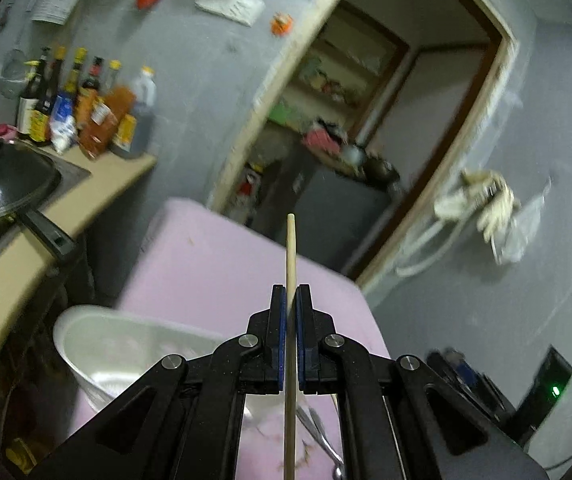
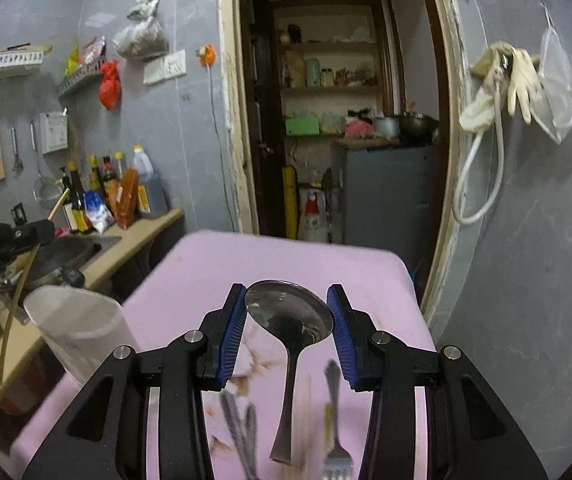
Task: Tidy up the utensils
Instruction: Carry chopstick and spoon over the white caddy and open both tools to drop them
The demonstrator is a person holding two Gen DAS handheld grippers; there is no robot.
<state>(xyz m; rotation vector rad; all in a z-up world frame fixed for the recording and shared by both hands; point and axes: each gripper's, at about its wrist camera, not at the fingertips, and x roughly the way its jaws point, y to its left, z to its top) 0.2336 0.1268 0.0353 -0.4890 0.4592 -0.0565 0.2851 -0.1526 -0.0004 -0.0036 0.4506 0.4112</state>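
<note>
Both loads are lifted — left gripper [image 1: 290,300] clamped tight on a chopstick [image 1: 291,256], right gripper [image 2: 289,308] part-open, pinching the spoon [image 2: 288,312] bowl. Next, I'd judge — the white holder [image 2: 74,320] at lower left.

Landmark: bench [image 2: 270,256]. The container [image 2: 74,328] stands at its left edge. A fork [image 2: 336,432] lies on its near part, right of the held spoon [image 2: 294,320]. The counter [image 2: 134,236] runs left of the bench, carrying a wok [image 1: 2,184] and bottles [image 2: 102,196]. The doorway [image 2: 334,120] lies behind the bench.
</note>
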